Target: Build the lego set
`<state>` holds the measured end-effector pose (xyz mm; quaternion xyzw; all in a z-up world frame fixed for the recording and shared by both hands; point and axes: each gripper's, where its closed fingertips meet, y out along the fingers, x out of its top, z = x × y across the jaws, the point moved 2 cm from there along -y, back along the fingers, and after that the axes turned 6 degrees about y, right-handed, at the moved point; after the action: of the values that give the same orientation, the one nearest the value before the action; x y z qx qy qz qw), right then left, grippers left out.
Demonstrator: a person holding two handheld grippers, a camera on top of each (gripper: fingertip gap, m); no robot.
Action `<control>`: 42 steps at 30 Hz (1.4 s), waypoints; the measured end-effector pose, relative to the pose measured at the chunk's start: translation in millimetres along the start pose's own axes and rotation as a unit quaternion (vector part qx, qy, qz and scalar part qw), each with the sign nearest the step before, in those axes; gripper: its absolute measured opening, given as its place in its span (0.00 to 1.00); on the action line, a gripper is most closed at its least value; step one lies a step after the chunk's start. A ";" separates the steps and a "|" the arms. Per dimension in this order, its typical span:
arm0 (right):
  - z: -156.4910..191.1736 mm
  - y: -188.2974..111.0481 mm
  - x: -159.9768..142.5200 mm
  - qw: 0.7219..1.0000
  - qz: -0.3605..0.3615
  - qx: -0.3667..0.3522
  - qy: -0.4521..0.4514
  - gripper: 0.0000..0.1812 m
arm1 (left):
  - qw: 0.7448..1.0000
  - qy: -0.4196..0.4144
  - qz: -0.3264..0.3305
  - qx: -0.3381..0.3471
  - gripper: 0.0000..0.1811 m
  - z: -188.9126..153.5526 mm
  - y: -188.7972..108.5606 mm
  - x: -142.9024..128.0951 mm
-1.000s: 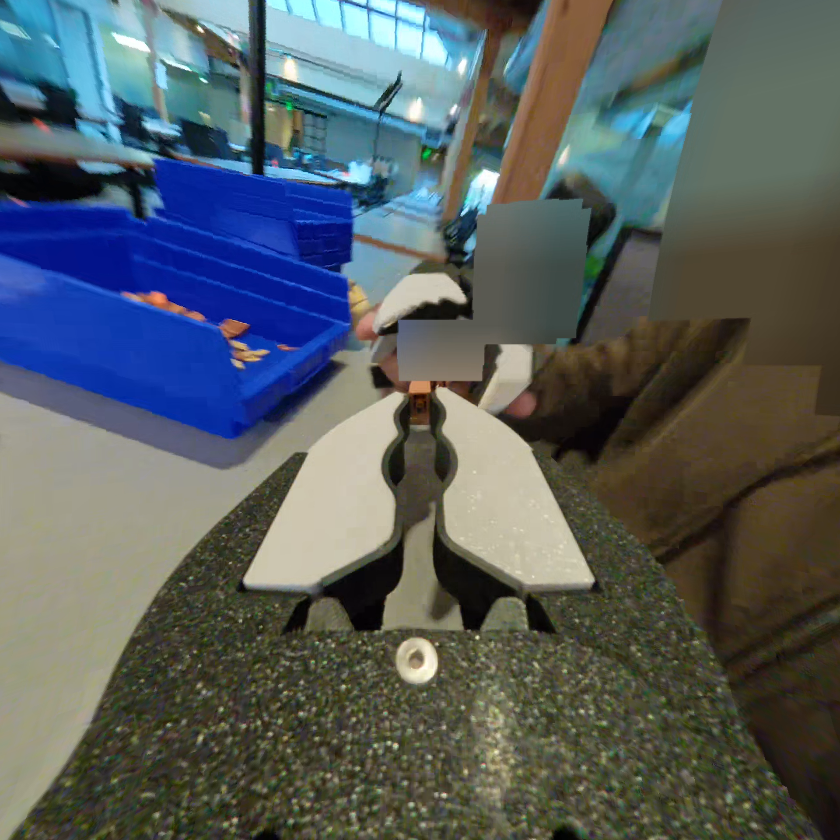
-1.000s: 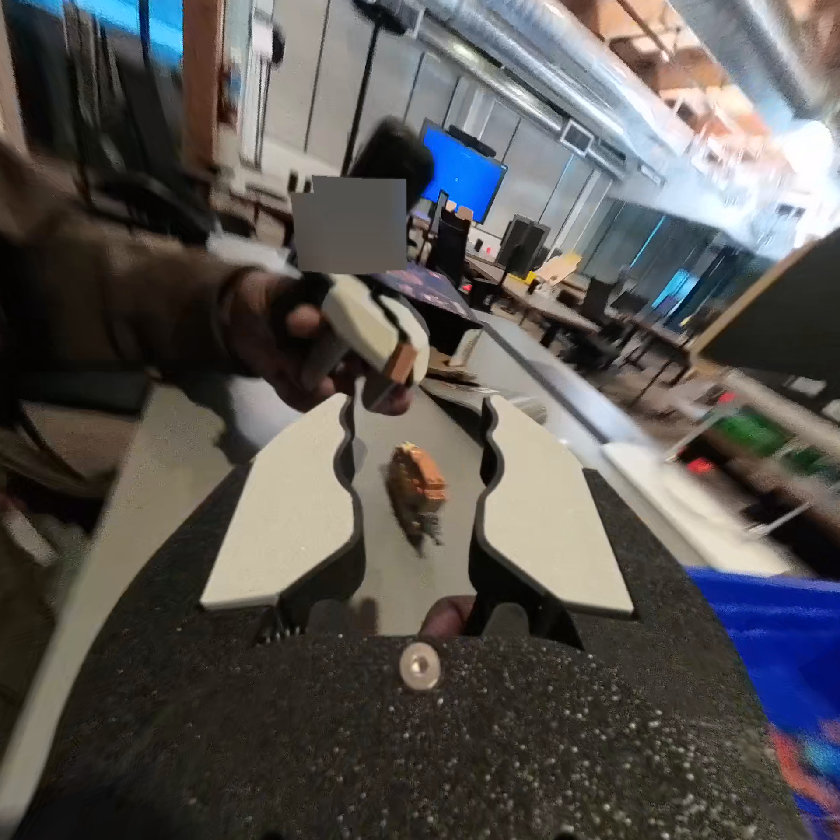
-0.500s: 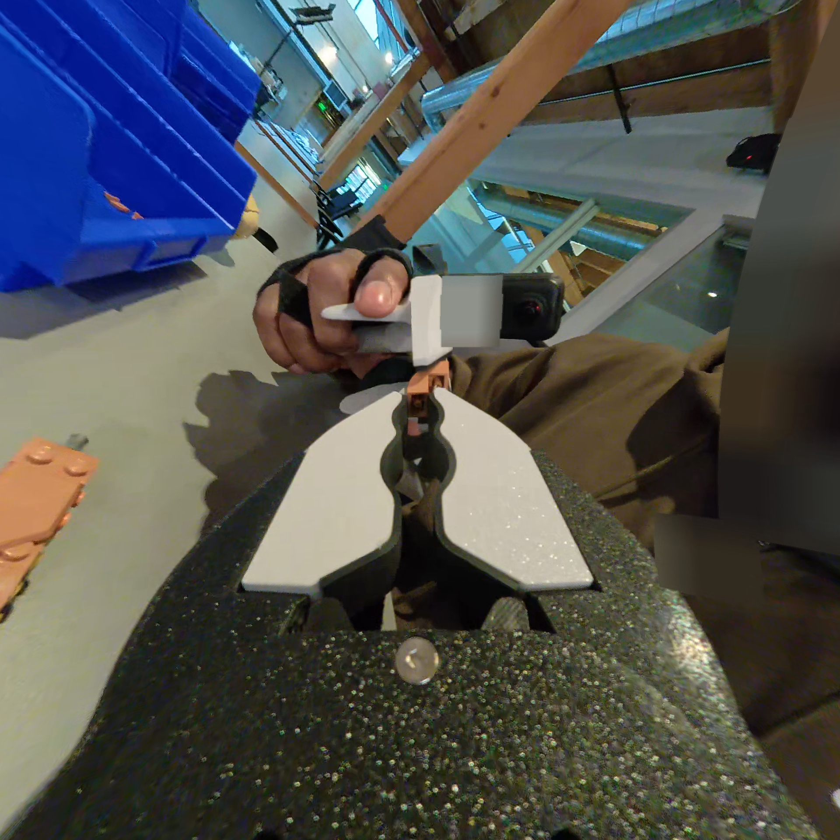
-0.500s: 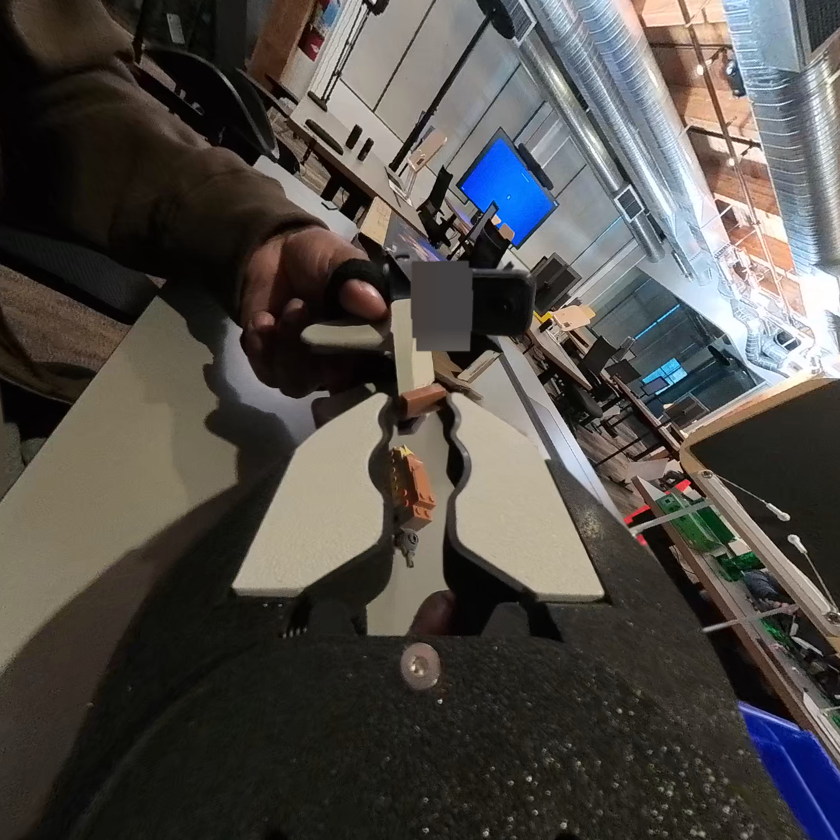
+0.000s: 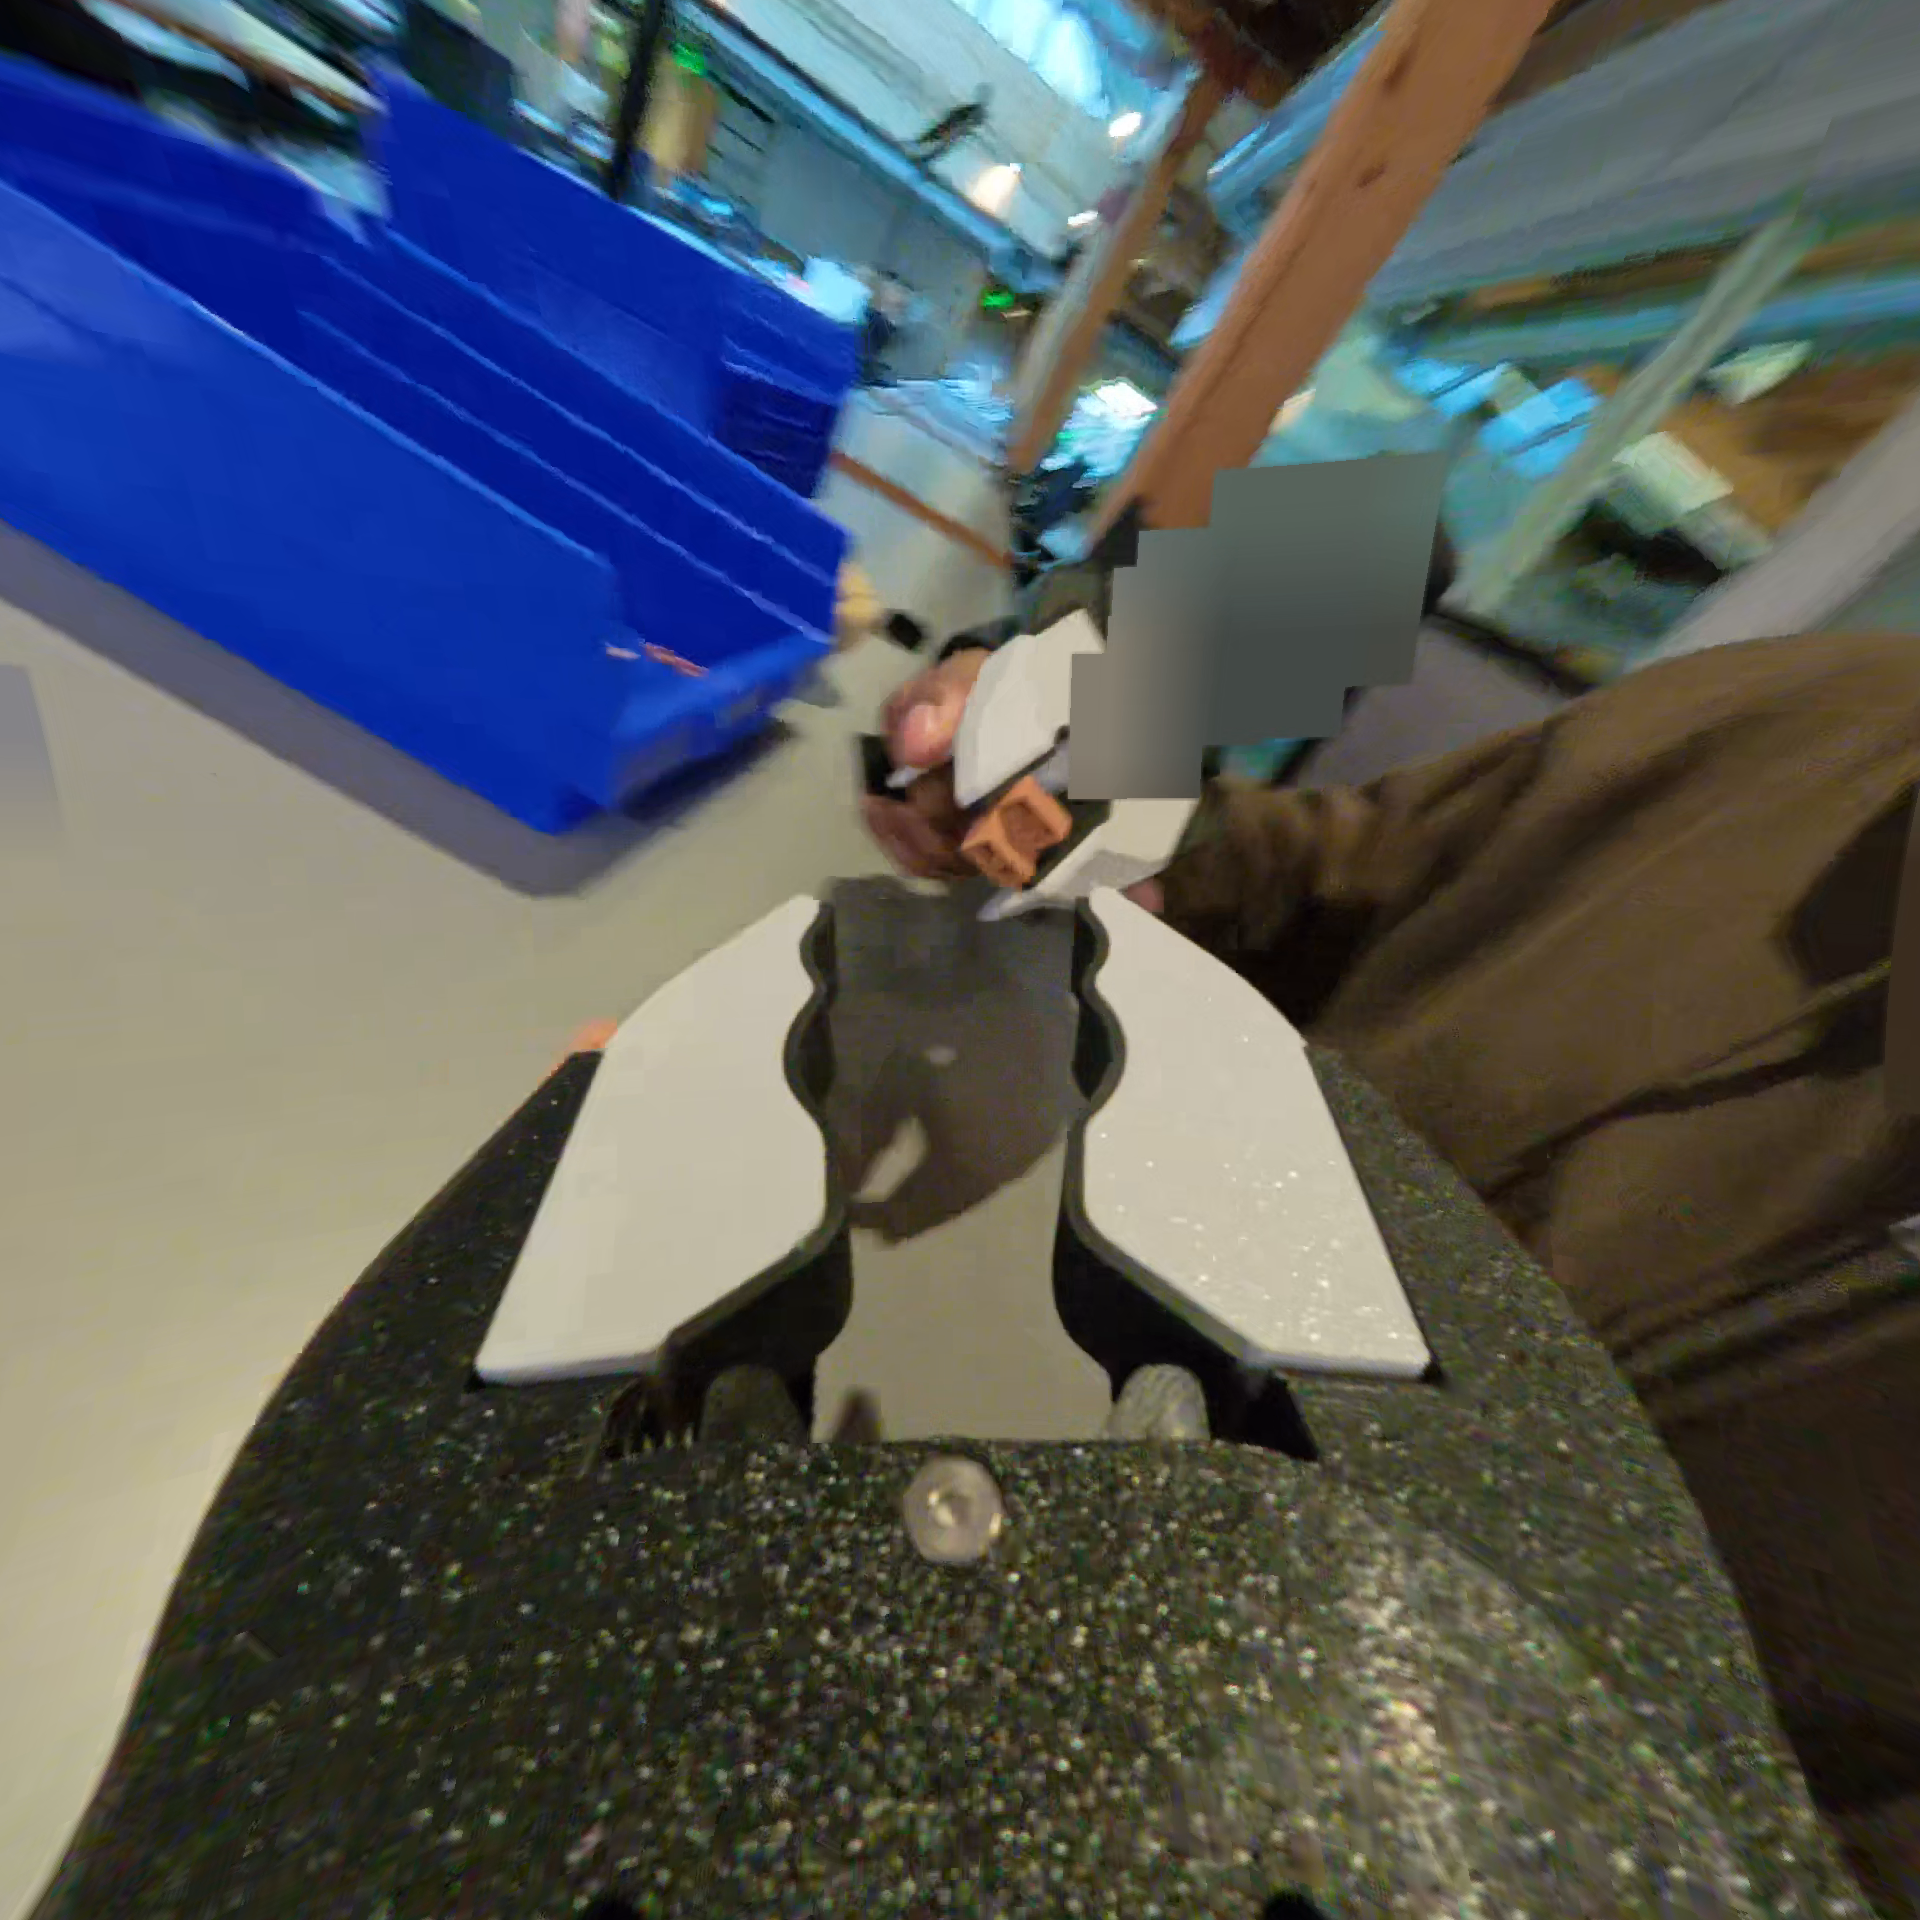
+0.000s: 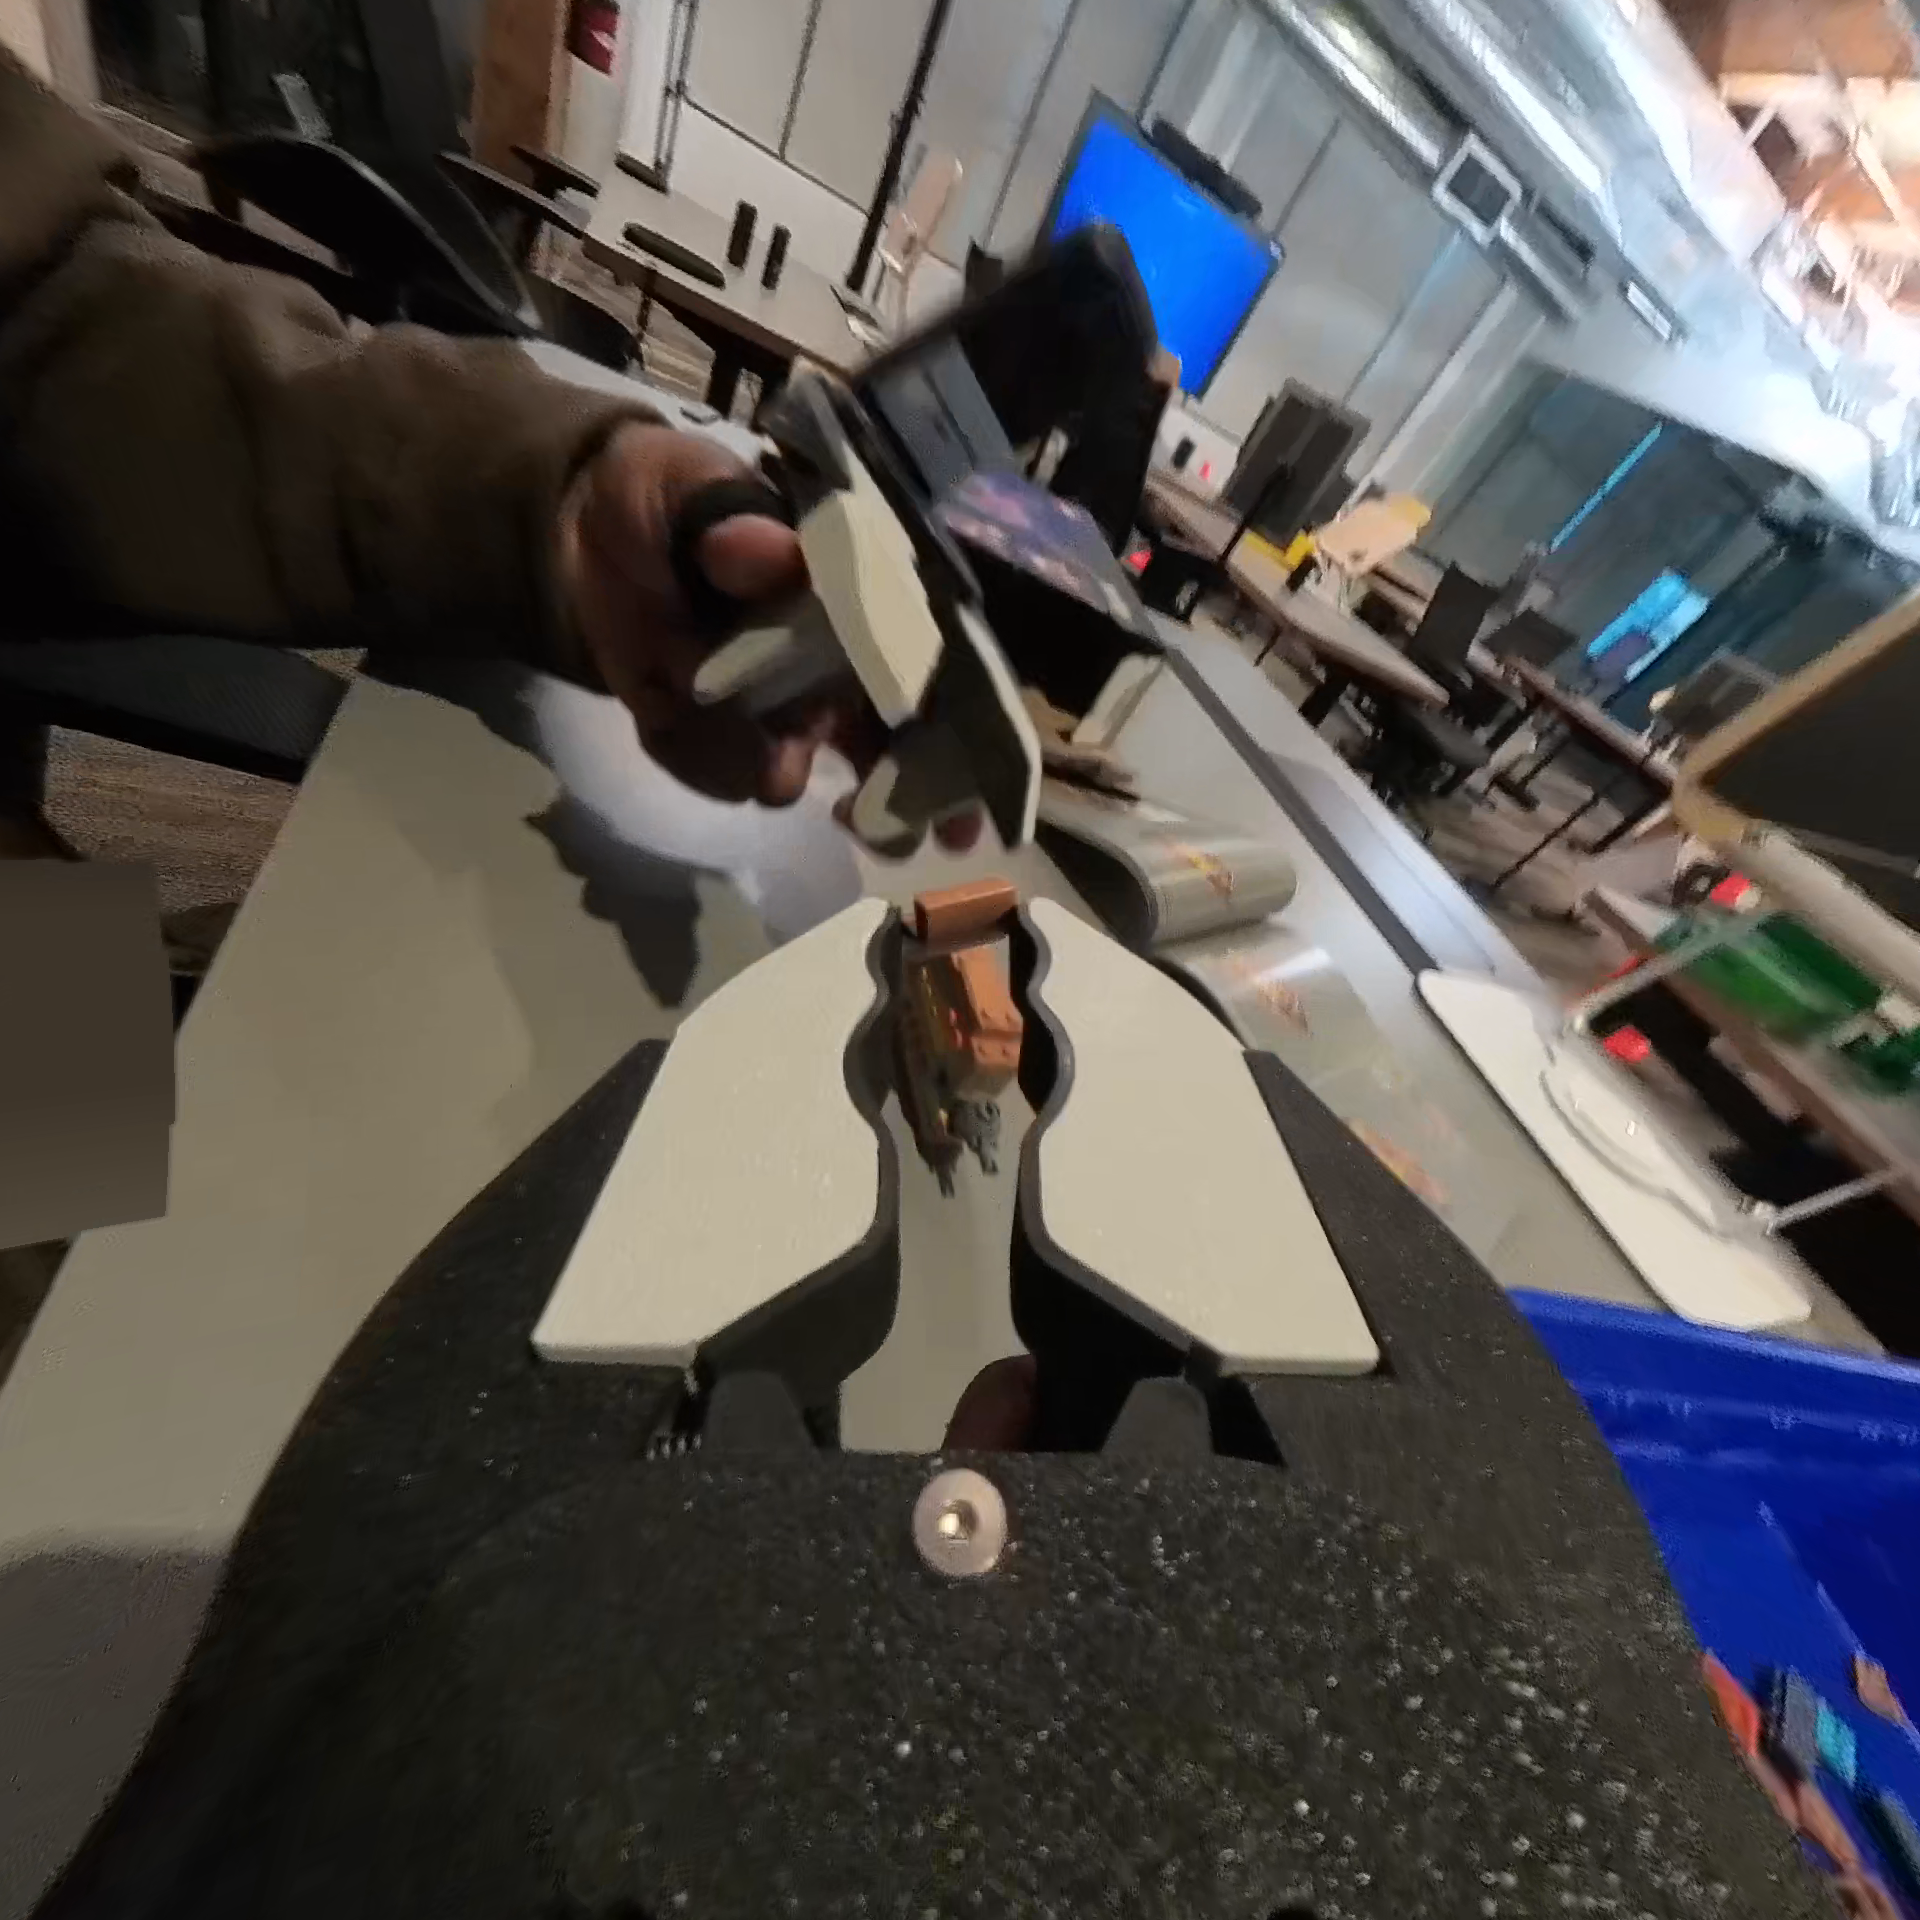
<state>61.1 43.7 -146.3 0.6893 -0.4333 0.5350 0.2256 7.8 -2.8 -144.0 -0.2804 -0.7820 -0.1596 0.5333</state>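
My right gripper (image 6: 958,914) is shut on a small orange-brown brick (image 6: 961,906) at its fingertips. It also shows farther off in the left wrist view (image 5: 1023,831), holding the same brick (image 5: 1013,831) above the grey table (image 5: 260,987). My left gripper (image 5: 951,920) is open and empty, just short of the brick. In the right wrist view its fingers (image 6: 871,608) stand apart above and behind the brick. A partly built orange-brown lego model (image 6: 961,1029) with a grey end lies on the table below my right gripper.
Blue bins (image 5: 416,499) stand at the back left, one with orange pieces. Another blue bin (image 6: 1766,1455) with loose bricks is at the right. A curled booklet (image 6: 1195,883) and a white tray (image 6: 1621,1174) lie farther along the table. A brown sleeve (image 5: 1558,935) is on the right. The gap from one gripper's tips to the other's is roughly 4 centimetres.
The brick has passed from my left gripper to my right. The left gripper opened and drew back; the right gripper shut on the brick and holds it alone.
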 end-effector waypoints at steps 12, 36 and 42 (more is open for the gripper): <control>-23.9 25.2 -37.7 0.991 0.098 0.015 0.091 0.11 | 0.907 0.287 0.279 0.132 0.27 76.1 -3.9 -65.4; -49.8 35.3 -59.9 0.968 0.239 0.066 0.046 0.11 | 0.929 0.251 0.254 0.094 0.12 83.0 17.7 -54.9; -44.5 44.0 -64.2 0.965 0.251 0.068 0.032 0.11 | 0.929 0.252 0.254 0.094 0.12 81.8 19.4 -55.1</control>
<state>-3.2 78.0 -198.4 0.5543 -0.5479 0.6246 0.0503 -26.2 42.6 -227.0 -0.3688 -0.5363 -0.0104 0.7592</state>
